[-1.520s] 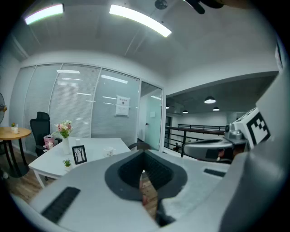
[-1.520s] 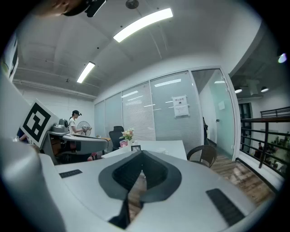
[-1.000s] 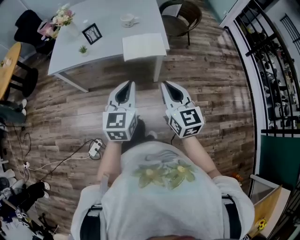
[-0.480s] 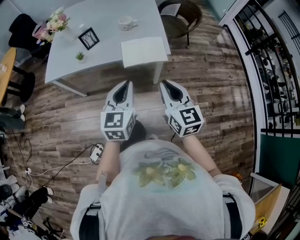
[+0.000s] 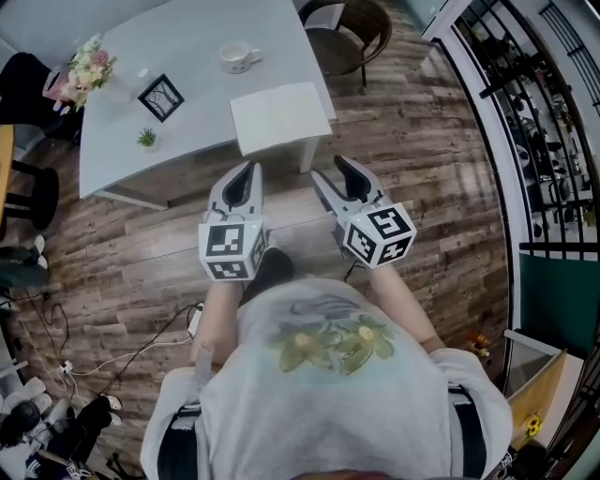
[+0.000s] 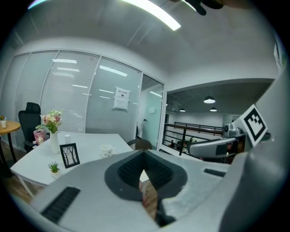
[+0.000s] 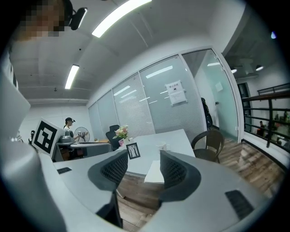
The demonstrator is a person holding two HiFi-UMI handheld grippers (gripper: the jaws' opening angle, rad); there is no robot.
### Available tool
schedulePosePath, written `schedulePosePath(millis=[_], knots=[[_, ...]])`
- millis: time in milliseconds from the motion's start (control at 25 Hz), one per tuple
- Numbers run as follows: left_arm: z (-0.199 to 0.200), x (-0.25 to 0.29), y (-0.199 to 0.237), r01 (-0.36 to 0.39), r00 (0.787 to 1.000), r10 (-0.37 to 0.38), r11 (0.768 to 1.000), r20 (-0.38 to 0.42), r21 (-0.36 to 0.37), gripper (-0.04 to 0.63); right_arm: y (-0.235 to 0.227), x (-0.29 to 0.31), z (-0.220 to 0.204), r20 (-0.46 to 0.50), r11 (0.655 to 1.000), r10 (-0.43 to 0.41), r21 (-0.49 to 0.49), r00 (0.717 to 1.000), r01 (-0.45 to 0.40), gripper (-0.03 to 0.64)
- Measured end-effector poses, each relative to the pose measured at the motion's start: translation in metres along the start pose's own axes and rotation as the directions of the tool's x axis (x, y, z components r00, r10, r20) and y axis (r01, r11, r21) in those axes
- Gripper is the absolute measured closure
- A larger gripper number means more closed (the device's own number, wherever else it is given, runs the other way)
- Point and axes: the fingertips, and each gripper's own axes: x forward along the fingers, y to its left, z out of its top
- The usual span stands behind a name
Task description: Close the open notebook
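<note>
On the white table (image 5: 192, 33), a vase (image 6: 54, 142) holds flowers (image 5: 80, 67) at the far left. A small pot (image 5: 146, 141) holds a green plant. What is in the cup (image 5: 234, 56) cannot be told. The open notebook (image 5: 281, 117) lies at the table's near right edge, pages up.

Both claws are short of the table, over wood floor (image 5: 412, 187), well apart from the notebook, which is ahead between them. The left gripper (image 5: 250, 170) has its jaws together, empty. The right gripper (image 5: 330, 169) has its jaws apart and opening, with nothing between them; the notebook shows through the gap.

A picture frame (image 5: 161, 97) stands left of the notebook. A chair (image 5: 354, 28) stands at the table's far right.
</note>
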Motion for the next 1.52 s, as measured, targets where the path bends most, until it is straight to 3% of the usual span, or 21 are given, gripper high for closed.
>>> schedulePosePath(millis=[520,960,1520], knots=[[-0.016,0.03,0.044,0.027,0.998,-0.028,0.999,-0.059,-0.03,0.592,-0.034,0.043,-0.026,-0.081,0.977,-0.089,0.189,0.993,0.103,0.402],[-0.026,0.055,0.082,0.062,0.992,-0.065,0.997,-0.105,-0.034,0.592,-0.068,0.073,-0.069,-0.151,0.91,-0.189,0.345,0.97,0.231,0.402],[-0.053,0.077,0.098,0.114,0.976,-0.125,0.991,-0.177,-0.068,0.592,-0.103,0.098,-0.111,-0.219,0.844,-0.256,0.425,0.942,0.328,0.402]])
